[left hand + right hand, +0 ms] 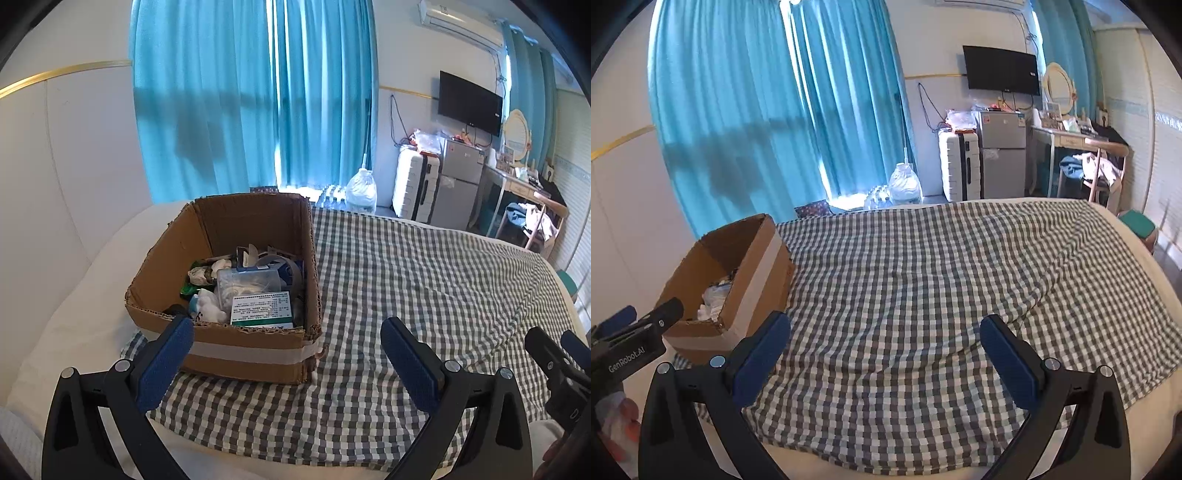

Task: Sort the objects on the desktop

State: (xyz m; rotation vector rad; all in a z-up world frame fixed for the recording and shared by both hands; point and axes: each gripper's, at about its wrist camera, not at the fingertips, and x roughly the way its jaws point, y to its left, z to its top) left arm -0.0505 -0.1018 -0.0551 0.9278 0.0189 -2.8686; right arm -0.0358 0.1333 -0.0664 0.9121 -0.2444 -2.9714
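My left gripper hangs with its blue pads spread wide apart and nothing between them, just near the front wall of the cardboard box. The box sits on the checked cloth at the left side of the bed, its top open and a pale tape band across its near wall. Inside I see a jumble: a white carton with a green edge and printed text at the near right, a clear plastic case just behind it, a blue tape roll further back, and crumpled white bits on the left. Deeper items I cannot make out.

My right gripper is likewise spread open and empty, over bare checked cloth to the right of the box. From this side the box shows only some white clutter inside. The left gripper's tip shows at that view's left edge.
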